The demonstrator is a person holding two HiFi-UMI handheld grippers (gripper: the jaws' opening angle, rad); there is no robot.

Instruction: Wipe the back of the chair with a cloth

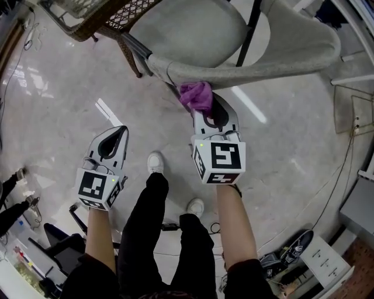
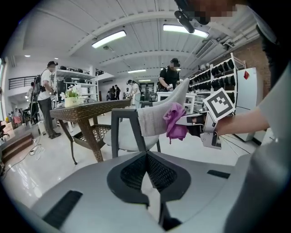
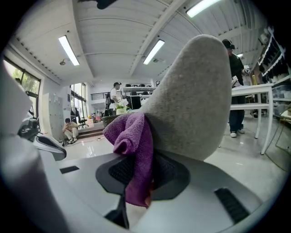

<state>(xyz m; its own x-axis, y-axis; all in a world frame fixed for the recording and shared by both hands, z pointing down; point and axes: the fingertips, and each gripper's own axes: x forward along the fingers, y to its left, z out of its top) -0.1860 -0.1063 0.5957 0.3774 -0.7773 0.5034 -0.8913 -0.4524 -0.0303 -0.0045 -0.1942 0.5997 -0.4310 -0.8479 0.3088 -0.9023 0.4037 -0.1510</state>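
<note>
The chair's grey fabric back [image 1: 251, 67] curves across the top of the head view, above its pale seat [image 1: 187, 32]. A purple cloth [image 1: 196, 95] is bunched against the back's lower left edge, with my right gripper [image 1: 213, 114] shut on it. In the right gripper view the cloth [image 3: 134, 145] hangs from between the jaws of the right gripper [image 3: 136, 177] and touches the chair back [image 3: 195, 100]. My left gripper [image 1: 118, 131] hangs lower left, apart from the chair, shut and empty. From the left gripper [image 2: 146, 157] I see the chair [image 2: 150, 120], the cloth [image 2: 175, 123] and the right gripper [image 2: 200, 125].
A wicker table [image 1: 99, 17] stands close to the chair's left side. The person's shoes [image 1: 155, 162] are on the glossy floor under the grippers. Cables and boxes [image 1: 327, 263] lie at lower right. Several people [image 2: 45, 98] stand further off.
</note>
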